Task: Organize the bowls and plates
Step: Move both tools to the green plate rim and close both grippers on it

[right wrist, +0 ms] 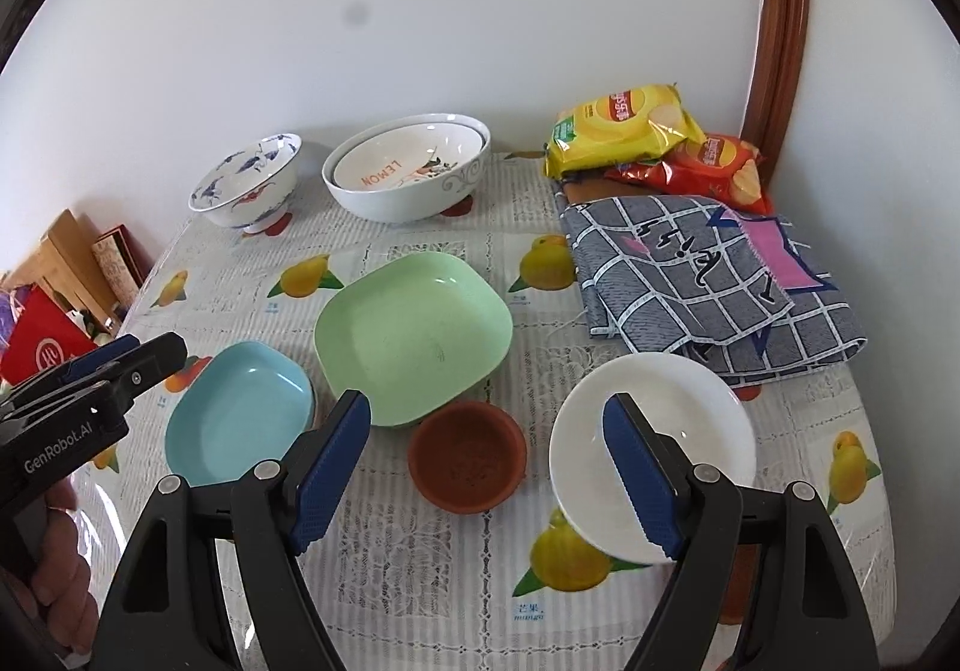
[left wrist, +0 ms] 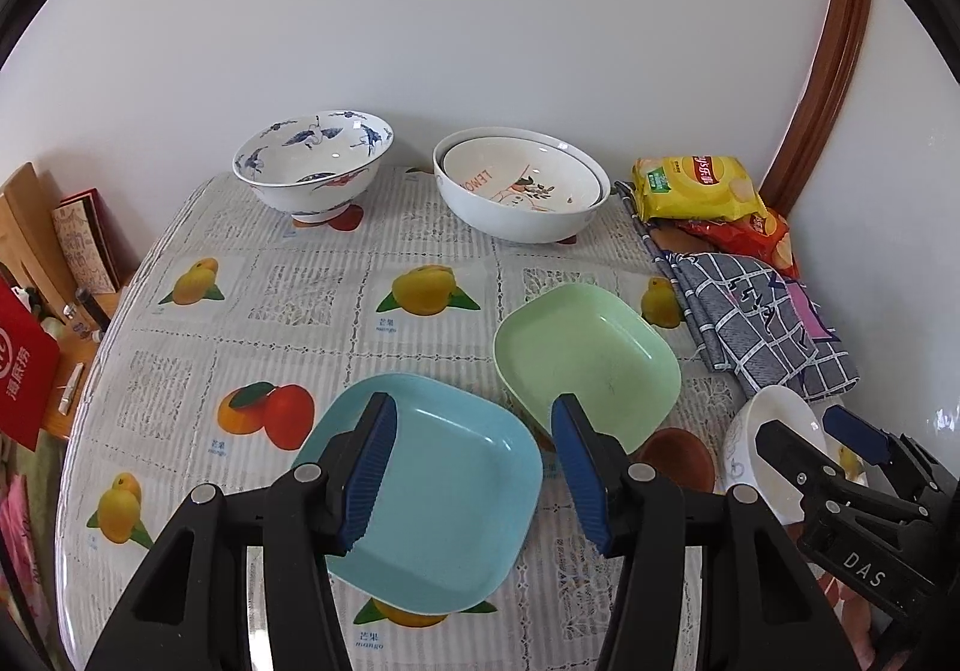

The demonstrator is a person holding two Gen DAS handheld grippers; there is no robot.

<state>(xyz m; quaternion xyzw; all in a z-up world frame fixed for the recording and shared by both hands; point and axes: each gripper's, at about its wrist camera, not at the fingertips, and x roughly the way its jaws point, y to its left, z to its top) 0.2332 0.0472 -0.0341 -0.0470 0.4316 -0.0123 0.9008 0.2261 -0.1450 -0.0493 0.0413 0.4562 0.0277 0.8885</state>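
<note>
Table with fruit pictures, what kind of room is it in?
Probably a home dining corner. The table wears a fruit-print cloth, holds bowls like the blue-and-white bowl, and has chip bags by the wall.

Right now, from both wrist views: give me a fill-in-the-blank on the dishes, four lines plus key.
1. The green plate rests partly on top of the ____ plate.
2. The bowl lettered LEMON sits nested inside a larger ____ bowl.
3. The small brown dish lies between the green plate and the ____ plate.
4. Under the yellow chip bag lies a ____ chip bag.

Missing words: blue; white; white; red
</note>
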